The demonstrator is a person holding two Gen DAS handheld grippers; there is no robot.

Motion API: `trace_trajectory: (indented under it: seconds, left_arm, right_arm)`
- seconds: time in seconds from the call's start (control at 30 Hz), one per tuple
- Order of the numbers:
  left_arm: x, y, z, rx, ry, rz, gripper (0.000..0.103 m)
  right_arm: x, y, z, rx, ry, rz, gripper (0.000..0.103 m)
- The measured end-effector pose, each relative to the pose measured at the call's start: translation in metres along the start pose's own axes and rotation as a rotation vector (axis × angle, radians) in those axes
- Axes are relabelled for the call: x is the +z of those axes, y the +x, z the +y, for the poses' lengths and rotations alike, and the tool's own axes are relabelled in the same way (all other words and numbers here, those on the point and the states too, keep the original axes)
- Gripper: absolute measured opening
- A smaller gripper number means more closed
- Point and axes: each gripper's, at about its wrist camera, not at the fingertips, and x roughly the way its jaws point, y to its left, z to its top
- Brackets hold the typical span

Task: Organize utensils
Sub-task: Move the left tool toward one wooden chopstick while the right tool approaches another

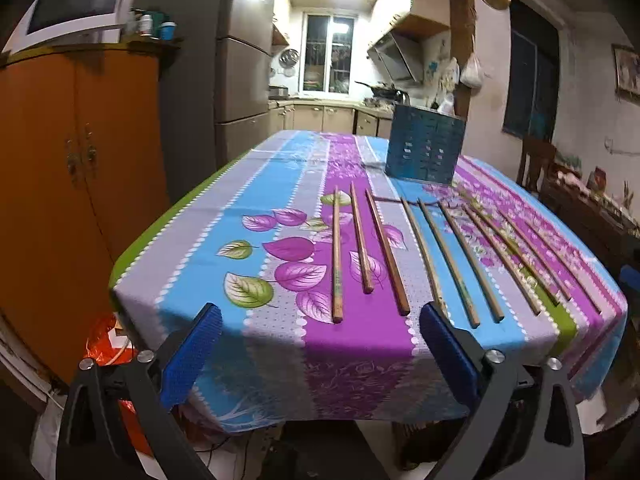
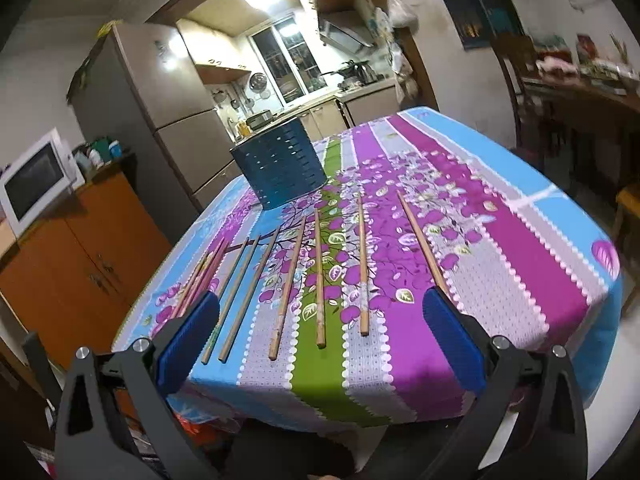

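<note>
Several wooden chopsticks (image 1: 337, 256) lie side by side near the front edge of the table, pointing away from me; they also show in the right wrist view (image 2: 320, 276). A dark blue perforated utensil holder (image 1: 424, 146) stands upright behind them, and shows in the right wrist view (image 2: 280, 164). My left gripper (image 1: 320, 316) is open and empty, hovering just off the table's front edge. My right gripper (image 2: 320, 304) is open and empty, also in front of the chopsticks' near ends.
The table wears a striped floral cloth (image 1: 280, 184). An orange cabinet (image 1: 80, 184) with a microwave (image 1: 76, 0) stands to the left. A fridge (image 1: 240, 80) and kitchen lie behind. A wooden chair (image 2: 516, 80) and a cluttered side table (image 2: 592, 80) are on the right.
</note>
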Motion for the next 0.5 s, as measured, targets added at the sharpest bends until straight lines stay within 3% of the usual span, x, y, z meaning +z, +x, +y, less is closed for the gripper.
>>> trace_trajectory:
  seconds: [0.1,0.2,0.33,0.4,0.5]
  left_arm:
    - [-0.001,0.02,0.001,-0.018,0.035,0.038,0.069]
    - [-0.001,0.034,0.006,-0.06,0.024,0.059,0.056]
    - [-0.002,0.041,0.003,-0.076,0.065,0.036,0.055]
    - [-0.003,0.044,0.001,-0.086,0.095,0.031,0.05]
    - [-0.007,0.051,0.001,-0.093,0.124,0.029,0.045]
  right_arm:
    - [0.001,-0.003,0.008,-0.023,-0.063,-0.024,0.098]
    - [-0.001,-0.005,0.018,-0.077,-0.174,-0.047,0.097]
    - [-0.011,-0.001,0.029,-0.118,-0.297,-0.046,0.092]
    - [-0.016,0.003,0.031,-0.139,-0.339,-0.029,0.084]
    - [-0.022,0.011,0.028,-0.164,-0.368,0.0,0.063]
